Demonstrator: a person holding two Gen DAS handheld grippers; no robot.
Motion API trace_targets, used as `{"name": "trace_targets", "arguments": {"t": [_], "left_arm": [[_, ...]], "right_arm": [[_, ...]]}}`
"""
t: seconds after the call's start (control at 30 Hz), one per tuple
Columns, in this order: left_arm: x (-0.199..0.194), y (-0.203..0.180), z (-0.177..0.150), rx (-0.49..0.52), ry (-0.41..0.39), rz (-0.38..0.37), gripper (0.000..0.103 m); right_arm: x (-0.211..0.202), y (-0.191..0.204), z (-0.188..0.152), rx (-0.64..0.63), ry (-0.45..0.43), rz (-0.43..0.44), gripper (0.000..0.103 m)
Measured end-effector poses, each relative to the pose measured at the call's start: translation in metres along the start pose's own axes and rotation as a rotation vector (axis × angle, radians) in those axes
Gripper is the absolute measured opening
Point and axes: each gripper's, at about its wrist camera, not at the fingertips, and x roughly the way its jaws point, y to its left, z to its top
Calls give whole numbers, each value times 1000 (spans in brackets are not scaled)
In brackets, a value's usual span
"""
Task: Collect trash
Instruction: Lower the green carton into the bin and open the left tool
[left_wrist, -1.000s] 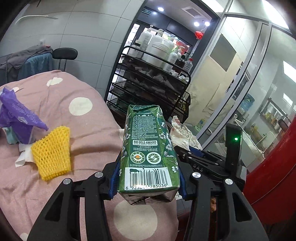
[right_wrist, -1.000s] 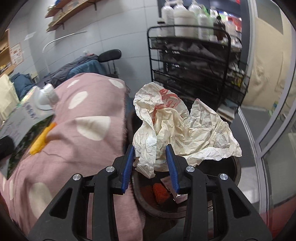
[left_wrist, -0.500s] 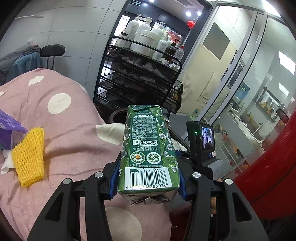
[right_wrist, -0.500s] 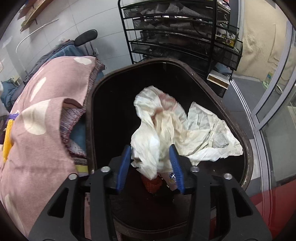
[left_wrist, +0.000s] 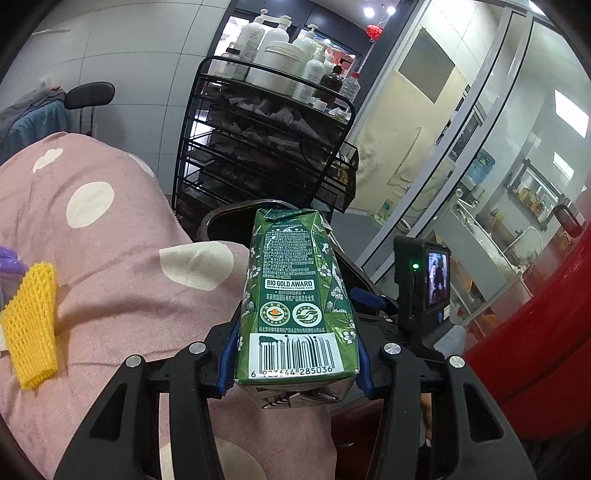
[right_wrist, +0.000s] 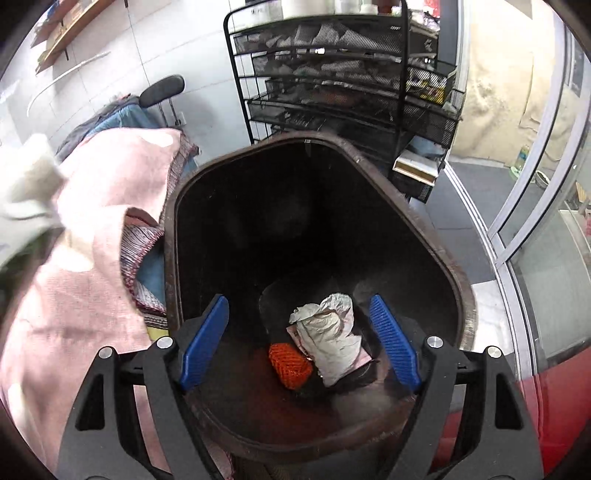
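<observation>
My left gripper (left_wrist: 295, 354) is shut on a green drink carton (left_wrist: 295, 302), held upright above the pink dotted cloth (left_wrist: 110, 266). A yellow foam net (left_wrist: 31, 325) lies on that cloth at the left. My right gripper (right_wrist: 299, 336) hangs over the dark bin (right_wrist: 458, 280), its jaws opening with nothing between the blue pads (right_wrist: 395, 339). The crumpled white paper (right_wrist: 328, 332) lies at the bottom of the bin beside an orange net (right_wrist: 290, 363). The bin's rim (left_wrist: 221, 218) shows behind the carton in the left wrist view.
A black wire rack (left_wrist: 266, 147) with bottles on top stands behind the bin. A camera on a mount (left_wrist: 424, 284) sits right of the carton. A red surface (left_wrist: 535, 350) lies at the right. A glass partition (right_wrist: 535, 184) runs along the right.
The right gripper's jaws spread and the crumpled paper dropped from them to the bin's bottom. The left gripper with the carton moved toward the bin; the yellow net slid to the left edge.
</observation>
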Motion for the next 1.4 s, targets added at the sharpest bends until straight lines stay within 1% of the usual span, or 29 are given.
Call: {"name": "trace_targets", "arguments": {"t": [0.17,0.3,0.5,0.67,0.9,1.13,1.17,1.23,1.27,1.3,1.4], "left_arm": [[19,-5,8,11,46,-7,49],[38,-8,15,15,94,-23,49],[66,-15,21,29,159,-26,49],[92,-21,25,40,219,-16,49],[114,-27,28,47,268,-8,49],[130,-26,28,53,316,33,49],[132,-26,30,51,318,33,51],[132,-24,30,48,319,24,60],[132,-24,30,50,314,26,68],[130,-24,31,55,303,27,73],[124,-27,32,78,280,30,79]], "right_arm": [[-22,-4,-6,9,-50,-10,84],[-38,-12,-11,29,-74,-17,84],[-57,-29,-19,74,-97,-32,85],[-67,-43,-25,114,-106,-41,85],[-73,-53,-33,135,-106,-56,86],[-75,-57,-36,147,-105,-60,87],[-76,-58,-37,148,-105,-60,87],[-76,-58,-38,148,-104,-62,88],[-76,-58,-39,149,-104,-63,88],[-76,-58,-39,150,-104,-64,88],[-74,-59,-39,155,-102,-66,88]]}}
